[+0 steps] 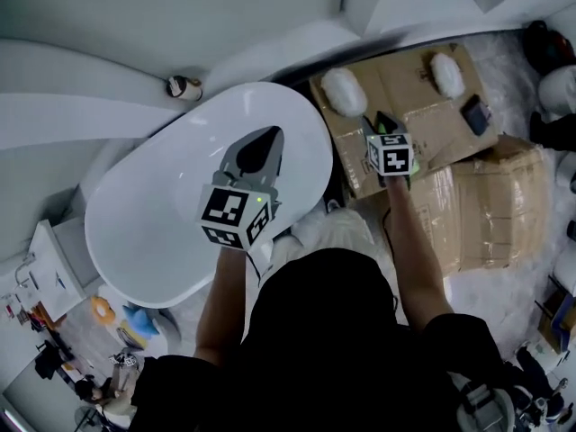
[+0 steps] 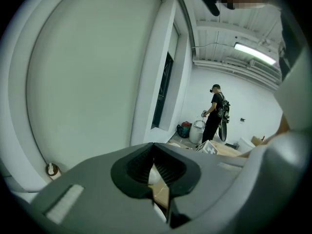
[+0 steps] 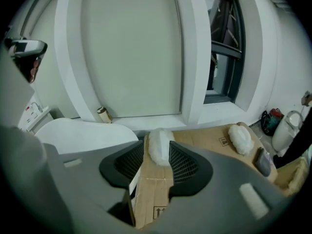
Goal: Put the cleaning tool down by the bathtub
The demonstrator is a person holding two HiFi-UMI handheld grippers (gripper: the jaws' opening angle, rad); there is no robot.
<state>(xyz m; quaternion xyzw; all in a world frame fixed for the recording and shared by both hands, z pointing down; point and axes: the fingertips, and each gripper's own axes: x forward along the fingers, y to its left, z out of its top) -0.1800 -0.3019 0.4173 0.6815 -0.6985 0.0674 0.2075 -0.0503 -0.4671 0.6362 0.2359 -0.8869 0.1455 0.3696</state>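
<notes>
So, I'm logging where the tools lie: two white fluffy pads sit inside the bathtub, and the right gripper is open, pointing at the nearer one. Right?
Not inside it. The head view shows the nearer pad and the farther pad lying on flattened cardboard beside the bathtub. The right gripper is open and pointing at the nearer one, as you said.

Wht bathtub [image 1: 153, 214], brn cardboard [image 1: 405, 88]

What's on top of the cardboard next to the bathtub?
Two fluffy white pads and a small dark thing lie on the cardboard. The right gripper hides whatever is beneath it.
</notes>
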